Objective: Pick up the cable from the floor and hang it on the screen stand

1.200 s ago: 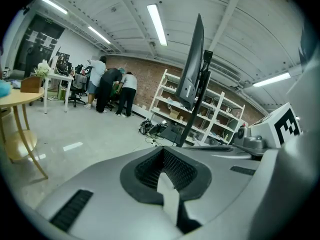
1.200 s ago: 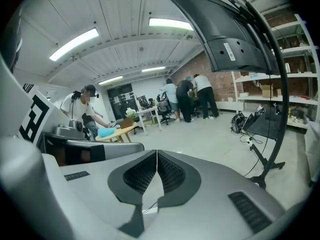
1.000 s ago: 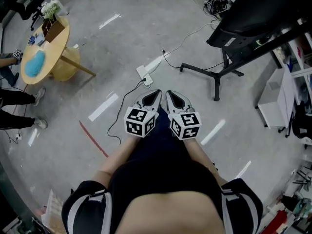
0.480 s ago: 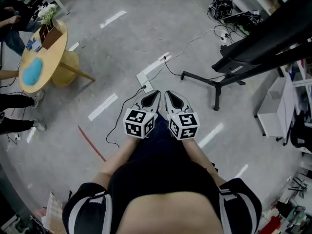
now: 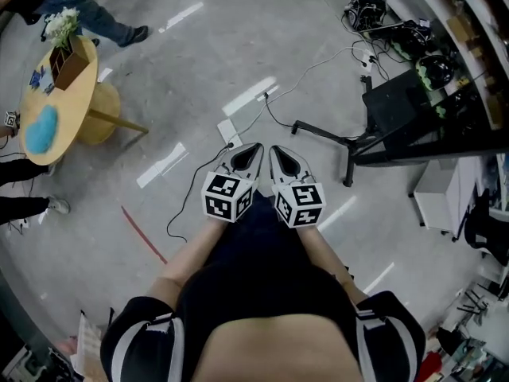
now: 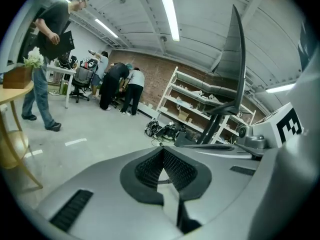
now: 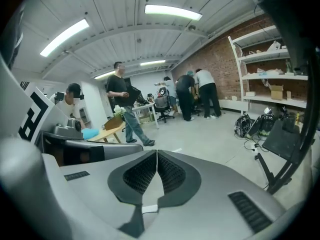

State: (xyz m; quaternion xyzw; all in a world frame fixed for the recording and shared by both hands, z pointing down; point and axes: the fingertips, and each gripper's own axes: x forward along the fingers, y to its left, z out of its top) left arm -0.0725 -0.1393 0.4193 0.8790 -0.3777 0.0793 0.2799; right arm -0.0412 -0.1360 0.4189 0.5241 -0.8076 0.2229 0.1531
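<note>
A thin black cable [image 5: 193, 186] lies on the grey floor, curling from a white power strip [image 5: 228, 130] down to the left of my grippers. The black screen stand's legs [image 5: 326, 138] spread on the floor ahead and to the right, with the dark screen [image 5: 398, 106] above them. My left gripper [image 5: 253, 148] and right gripper [image 5: 274, 150] are held side by side in front of the body, above the floor, both shut with nothing between the pads. The stand [image 6: 220, 119] shows at the right of the left gripper view. Its base [image 7: 265, 171] shows low at the right of the right gripper view.
A round wooden table [image 5: 56, 94] with flowers and a blue item stands far left, with people around it. Bundled cables and gear [image 5: 362, 10] lie by the shelves at the upper right. A white cabinet [image 5: 441, 197] stands right of the stand. More wires [image 5: 314, 66] cross the floor ahead.
The whole view has travelled forward: the stand, the power strip and the floor cable have shifted nearer to the grippers. Both grippers stay side by side and shut.
</note>
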